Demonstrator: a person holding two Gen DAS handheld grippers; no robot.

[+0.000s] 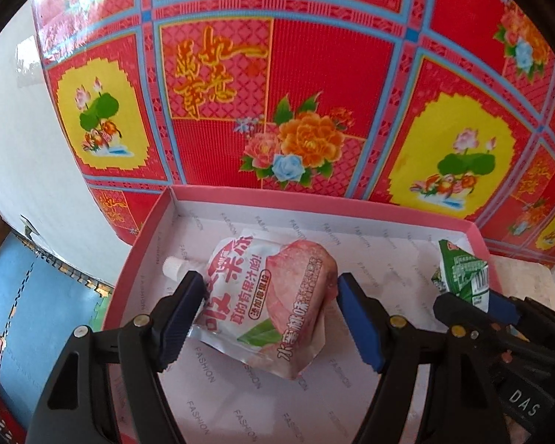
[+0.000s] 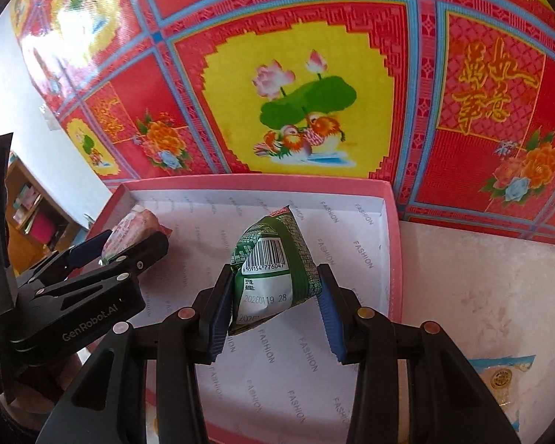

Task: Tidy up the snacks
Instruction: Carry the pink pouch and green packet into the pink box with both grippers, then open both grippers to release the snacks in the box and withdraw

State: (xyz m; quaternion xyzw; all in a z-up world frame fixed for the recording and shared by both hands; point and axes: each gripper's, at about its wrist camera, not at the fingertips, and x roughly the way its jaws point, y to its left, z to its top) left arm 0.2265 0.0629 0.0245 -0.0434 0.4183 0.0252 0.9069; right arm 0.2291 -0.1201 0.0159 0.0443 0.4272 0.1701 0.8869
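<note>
Left tool (image 1: 270, 318) clamped on peach pouch (image 1: 270, 296), right tool (image 2: 275, 310) clamped on green packet (image 2: 273, 270), above pink box (image 2: 392, 244)

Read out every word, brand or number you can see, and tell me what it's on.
"FASHION": repeated on the box lining.
"GenRobot.AI": left gripper body.
"DAS": right gripper body.
"6 959154 776047", "20260119 28": green packet.
Pink pouch: large Chinese print, upside down.
Wall mat: gold Chinese characters.
Smaller packet print: unreadable.
</note>
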